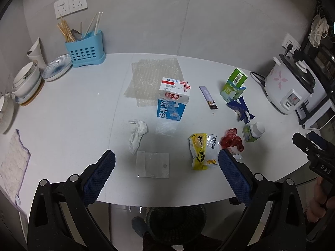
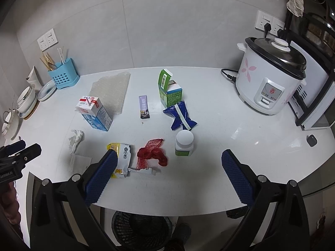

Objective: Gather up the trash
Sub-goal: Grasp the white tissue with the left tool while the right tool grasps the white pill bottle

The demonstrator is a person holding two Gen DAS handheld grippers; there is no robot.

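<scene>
Left gripper [image 1: 166, 163] and right gripper [image 2: 168, 161], nearest the lens in their own views, both hover over the near edge of the counter [image 1: 73, 115] with jaws spread wide and nothing between them. Below the edge, on the floor, stands a dark mesh bin [image 2: 142, 228], seemingly the place for the trash.

Trash on the counter, largest to smallest: a bubble-wrap sheet [image 1: 152, 77], far centre; a blue milk carton [image 1: 172, 102], upright, just in front of the sheet; a green box [image 1: 233, 85] with its flap open, far right; a yellow snack bag [image 1: 202, 150], near right; a blue wrapper [image 1: 240, 109], touching the green box in the right view; a clear flat bag [image 1: 151, 164], near centre; a crumpled tissue [image 1: 137, 133], just beyond it; a red net [image 1: 231, 140], beside the snack bag; a white-capped bottle [image 1: 253, 132], upright, right of the net; a purple sachet [image 1: 208, 97], between carton and box.

The rice cooker [image 2: 270, 77] at right and the dishes [image 1: 27, 81] and utensil caddy [image 1: 85, 50] at left are likely not trash.

Suggested technique: begin with the nearest pieces, the left gripper on the clear bag or tissue, the right on the net. Flat film lies flush, so come in low, pinch an edge or crease, then carry it over the bin before letting go.
</scene>
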